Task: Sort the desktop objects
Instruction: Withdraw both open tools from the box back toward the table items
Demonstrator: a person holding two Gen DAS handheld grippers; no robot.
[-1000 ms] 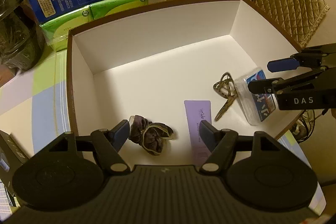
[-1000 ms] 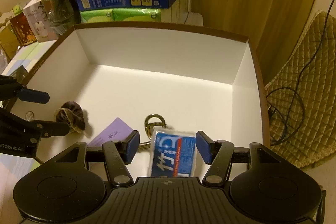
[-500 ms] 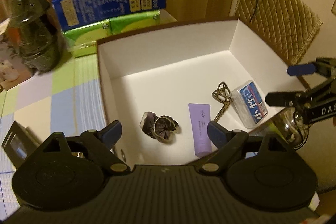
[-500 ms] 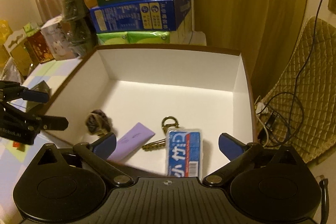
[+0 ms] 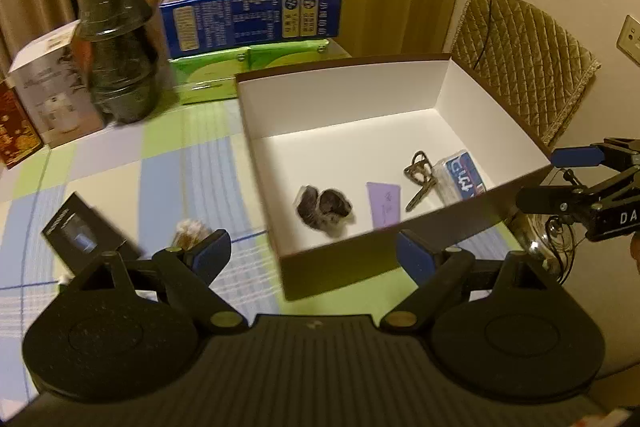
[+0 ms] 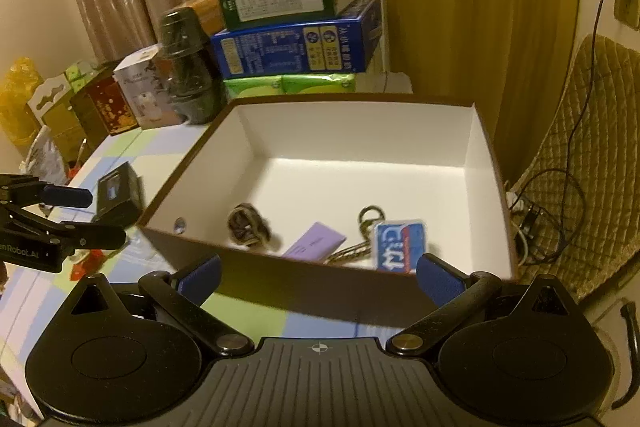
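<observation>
**Four things boxed, two still out on the cloth**

Both our tools are spread wide and carry nothing: the left gripper (image 5: 314, 255) hangs above the near left corner of the white box (image 5: 344, 95), and the right gripper (image 6: 318, 277) hangs over its near wall.

Inside the box lie a dark scrunchie (image 5: 324, 209), a lilac card (image 5: 384, 209), a key on a ring (image 5: 418, 179) and a blue-and-white pack (image 5: 460, 175), each apart from the walls.

What we judge is left to sort sits on the checked tablecloth (image 5: 120, 171), left of the box. The black carton (image 5: 82, 237) looks light and stiff, with flat faces; we would take it across its narrow sides, squarely, since smooth card may slip under a skewed pinch. Beside it, partly behind our left finger, is a small pale, fluffy bundle (image 5: 190, 231); it is too blurred to name, but it appears soft and near weightless, so a gentle pinch through the middle should do, and it will squash rather than break.

In the right view something red (image 6: 86, 263) lies on the cloth under the left tool; we cannot tell what it is.

The box's near left corner stands between these pieces and the floor inside, so each must be lifted over the wall. Further back, the dark wrapped jar (image 5: 118, 47) and the stacked cartons (image 5: 250, 15) stand well clear of the route.
</observation>
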